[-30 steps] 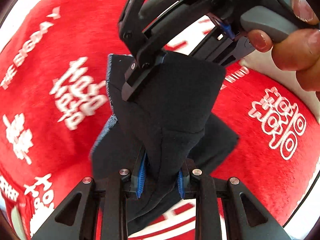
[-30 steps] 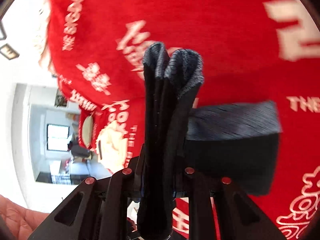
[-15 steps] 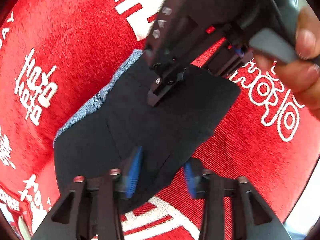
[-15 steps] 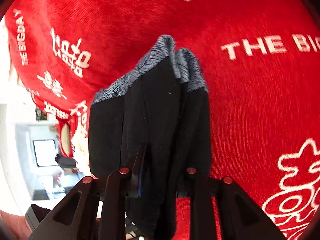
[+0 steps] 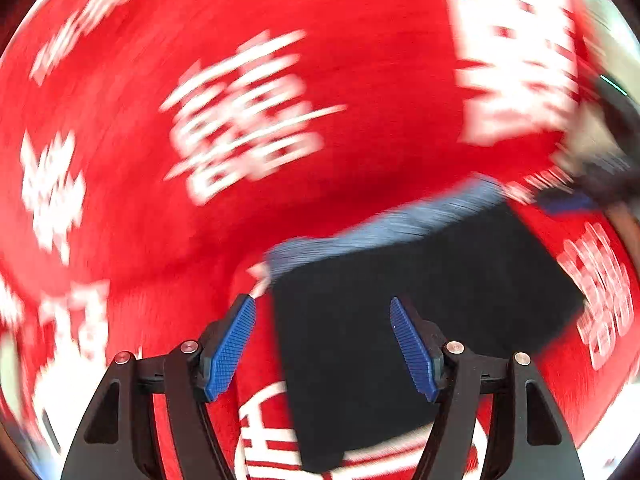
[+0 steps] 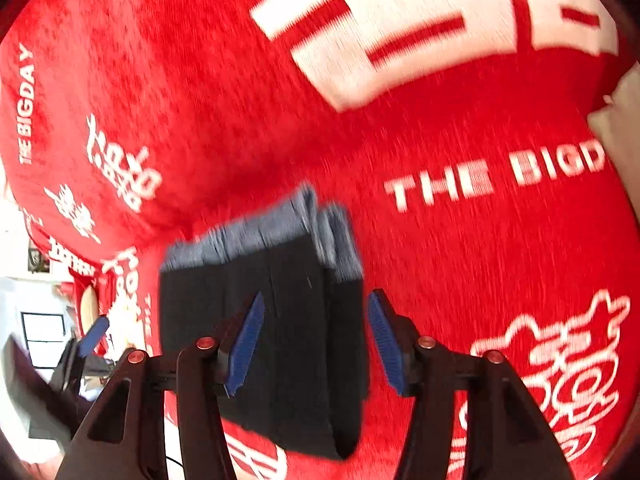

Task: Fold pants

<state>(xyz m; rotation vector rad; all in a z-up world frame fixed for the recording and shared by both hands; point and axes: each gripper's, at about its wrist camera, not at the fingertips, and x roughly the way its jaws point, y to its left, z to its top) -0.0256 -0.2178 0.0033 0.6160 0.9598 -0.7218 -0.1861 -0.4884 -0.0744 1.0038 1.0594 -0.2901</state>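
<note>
The dark pants (image 5: 400, 320) lie folded into a compact block on the red cloth (image 5: 200, 240), with a blue-grey ribbed waistband (image 5: 392, 224) along the far edge. My left gripper (image 5: 322, 344) is open, its blue pads (image 5: 230, 348) on either side of the near left corner of the pants, touching nothing. In the right wrist view the folded pants (image 6: 296, 320) lie flat too, and my right gripper (image 6: 316, 344) is open just above them, holding nothing. The left wrist view is blurred by motion.
The red cloth (image 6: 440, 240) with white lettering covers the whole surface. The right gripper's body shows blurred at the far right in the left wrist view (image 5: 608, 168). The left gripper (image 6: 92, 336) shows beyond the cloth's left edge, with a room behind.
Both grippers have opened and let go of the pants, which now lie flat and folded on the cloth. Both have drawn back from it; the left one is still moving.
</note>
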